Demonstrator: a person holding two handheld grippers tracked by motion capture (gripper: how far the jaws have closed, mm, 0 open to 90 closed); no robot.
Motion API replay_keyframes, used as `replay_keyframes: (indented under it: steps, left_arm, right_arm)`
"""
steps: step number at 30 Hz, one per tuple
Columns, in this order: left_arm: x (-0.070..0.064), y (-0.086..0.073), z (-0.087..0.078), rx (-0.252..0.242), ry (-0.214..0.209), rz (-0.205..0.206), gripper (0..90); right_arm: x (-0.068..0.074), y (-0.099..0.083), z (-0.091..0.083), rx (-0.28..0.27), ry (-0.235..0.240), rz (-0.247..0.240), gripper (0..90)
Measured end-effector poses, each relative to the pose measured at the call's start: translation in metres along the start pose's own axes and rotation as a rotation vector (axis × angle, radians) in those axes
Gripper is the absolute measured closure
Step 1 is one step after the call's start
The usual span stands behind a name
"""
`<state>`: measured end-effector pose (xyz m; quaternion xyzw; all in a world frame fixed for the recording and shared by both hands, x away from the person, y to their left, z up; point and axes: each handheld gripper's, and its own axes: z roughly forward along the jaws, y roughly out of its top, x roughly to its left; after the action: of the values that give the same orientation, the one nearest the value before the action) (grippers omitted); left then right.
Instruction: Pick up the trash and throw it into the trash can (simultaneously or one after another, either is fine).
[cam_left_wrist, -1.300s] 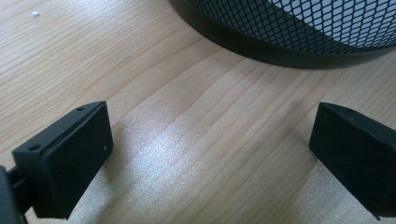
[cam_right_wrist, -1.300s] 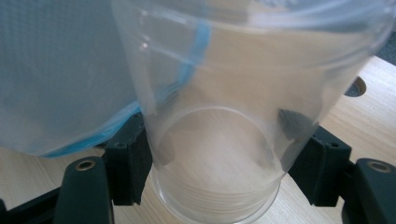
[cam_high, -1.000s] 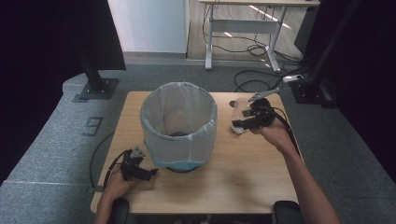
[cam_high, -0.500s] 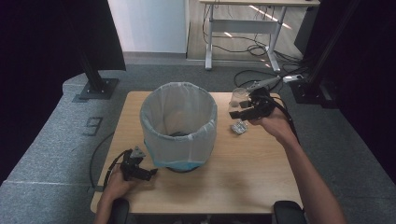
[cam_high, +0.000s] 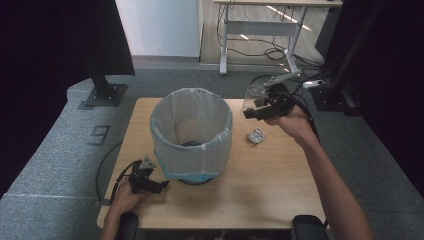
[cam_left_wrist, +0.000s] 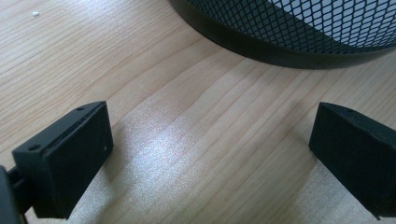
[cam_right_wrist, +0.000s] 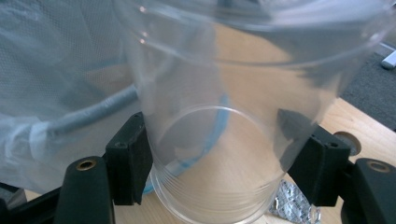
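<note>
Right gripper (cam_high: 251, 113) jaws clamp clear plastic cup (cam_right_wrist: 219, 116), held aloft just right of bin (cam_high: 191, 132); left gripper (cam_high: 161, 186) jaws spread, idle at bin's base. Next: carry cup over rim, release

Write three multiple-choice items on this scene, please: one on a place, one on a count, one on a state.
1. Where does the crumpled foil wrapper lie?
A. on the table, right of the bin
B. inside the bin
C. on the floor

2. How many bins stand on the table?
A. three
B. two
C. one

3. What is the state of the left gripper?
A. shut on a cup
B. open, over bare wood
C. shut on the bin rim

Answers: 1 A, it lies on the wood under the right gripper; 2 C, a single lined mesh bin; 3 B, its jaws stand wide apart.
</note>
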<state>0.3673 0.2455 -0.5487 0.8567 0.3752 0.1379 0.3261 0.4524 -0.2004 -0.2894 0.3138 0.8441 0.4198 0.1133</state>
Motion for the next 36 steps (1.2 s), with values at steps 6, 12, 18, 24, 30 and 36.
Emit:
replay_keyframes:
  steps: [6,12,18,24,30,36]
  left_arm:
    - [0.0,0.0,0.0,0.0,0.0,0.0,0.0]
    - [0.0,0.0,0.0,0.0,0.0,0.0,0.0]
    - [0.0,0.0,0.0,0.0,0.0,0.0,0.0]
    - [0.0,0.0,0.0,-0.001,0.0,-0.001,0.0]
    - [0.0,0.0,0.0,-0.004,0.0,-0.004,0.0]
    - [0.0,0.0,0.0,-0.005,0.0,-0.006,0.0]
  right_arm:
    - [0.005,0.015,-0.005,-0.015,0.012,-0.01,30.1]
    - [0.013,0.029,-0.005,-0.021,0.027,-0.034,30.1]
    - [0.022,0.042,0.0,-0.02,0.044,-0.059,30.1]
    - [0.031,0.051,0.007,-0.012,0.06,-0.078,30.1]
    - [0.043,0.063,0.02,-0.007,0.084,-0.113,30.1]
    - [0.056,0.072,0.032,0.0,0.106,-0.139,30.0]
